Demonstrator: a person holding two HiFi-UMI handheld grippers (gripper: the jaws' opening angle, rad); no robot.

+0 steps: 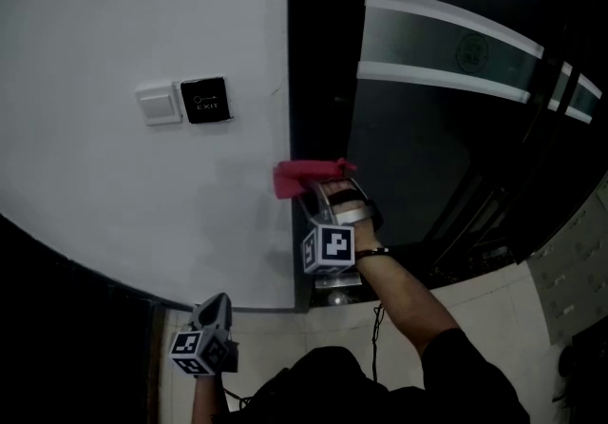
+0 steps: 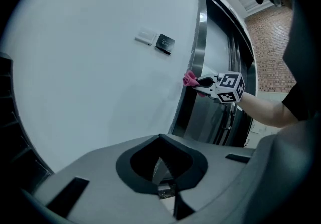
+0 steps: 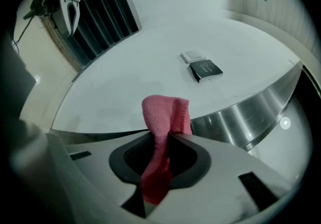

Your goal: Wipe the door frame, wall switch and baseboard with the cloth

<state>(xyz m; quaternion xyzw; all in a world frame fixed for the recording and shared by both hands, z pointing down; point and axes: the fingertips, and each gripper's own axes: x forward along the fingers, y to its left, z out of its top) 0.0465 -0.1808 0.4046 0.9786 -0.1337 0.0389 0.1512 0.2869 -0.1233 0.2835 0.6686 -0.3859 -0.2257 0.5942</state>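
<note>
Cloth (image 1: pixel 302 177), pink-red and bunched, is pinched in the right gripper (image 1: pixel 320 190), whose jaws are clamped on it; in the right gripper view the fabric runs down through the gap between them and a rounded fold stands up past the tips (image 3: pixel 165 113). The head view shows the person's right arm reaching forward and the cloth pressed at the edge where the white wall (image 1: pixel 114 23) meets the dark door frame (image 1: pixel 318 51). From the left gripper view the same wad (image 2: pixel 189 78) sits against the frame's shiny metal strip (image 2: pixel 196 47), roughly at mid height. On the wall to the left of the cloth, higher and well apart from it, are the white wall switch (image 1: pixel 159 104) and, touching its right side, a black exit button plate (image 1: pixel 205 100). Right of the frame is a dark glass door (image 1: pixel 446 127) crossed by two pale frosted bands. The left gripper (image 1: pixel 215 306) hangs low beside the person's body, away from the wall, its jaws together with nothing between them (image 2: pixel 161 166). Pale floor tiles (image 1: pixel 494 308) show below the door.
</note>
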